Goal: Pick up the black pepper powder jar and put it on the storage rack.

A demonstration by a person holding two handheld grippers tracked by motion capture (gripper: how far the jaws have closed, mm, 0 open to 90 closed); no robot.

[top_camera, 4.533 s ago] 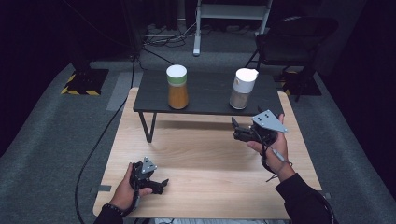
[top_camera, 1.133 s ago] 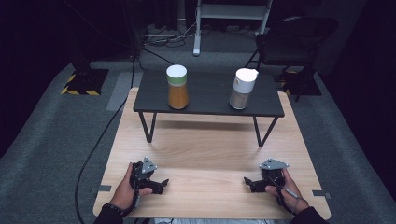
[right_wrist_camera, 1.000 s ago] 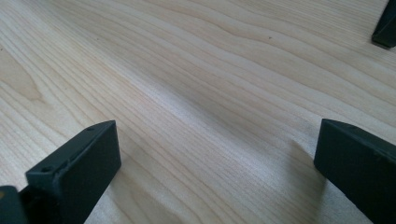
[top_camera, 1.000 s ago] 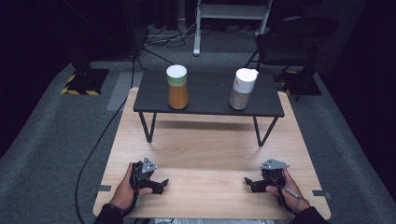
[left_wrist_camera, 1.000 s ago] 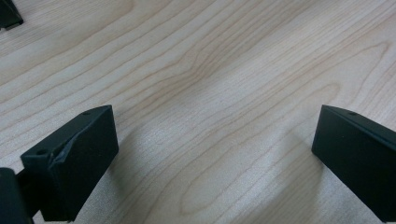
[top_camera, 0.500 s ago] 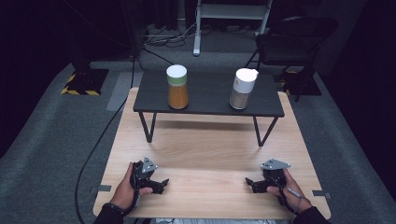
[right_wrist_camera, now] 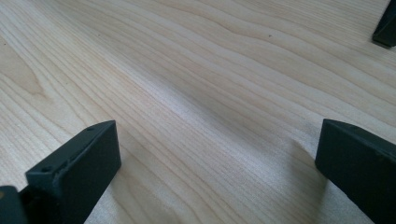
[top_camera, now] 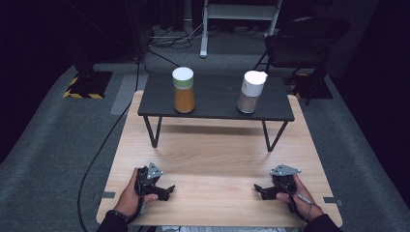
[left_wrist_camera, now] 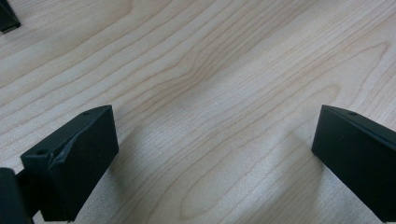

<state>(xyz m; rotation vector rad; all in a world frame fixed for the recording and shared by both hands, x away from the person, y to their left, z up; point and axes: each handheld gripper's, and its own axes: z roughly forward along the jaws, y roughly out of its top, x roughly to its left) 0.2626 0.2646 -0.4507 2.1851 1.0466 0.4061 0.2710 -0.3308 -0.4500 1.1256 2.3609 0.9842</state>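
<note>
Black left claw (top_camera: 167, 189) rests low on the pale wooden bench (top_camera: 212, 154), jaws spread wide, empty. Black right claw (top_camera: 259, 189) likewise, near the bench's front edge. Well apart, on a small black table (top_camera: 215, 99): orange-filled jar (top_camera: 183, 90), white-lidded pale jar (top_camera: 252, 92).

— Where are the claws sitting?
— The left claw (top_camera: 167, 192) is resting at the tabletop's (top_camera: 217, 154) near left, the right claw (top_camera: 261, 190) at its near right, well apart.
— And behind them?
— Two jars (top_camera: 183, 90) are standing on a raised shelf (top_camera: 217, 104).
</note>
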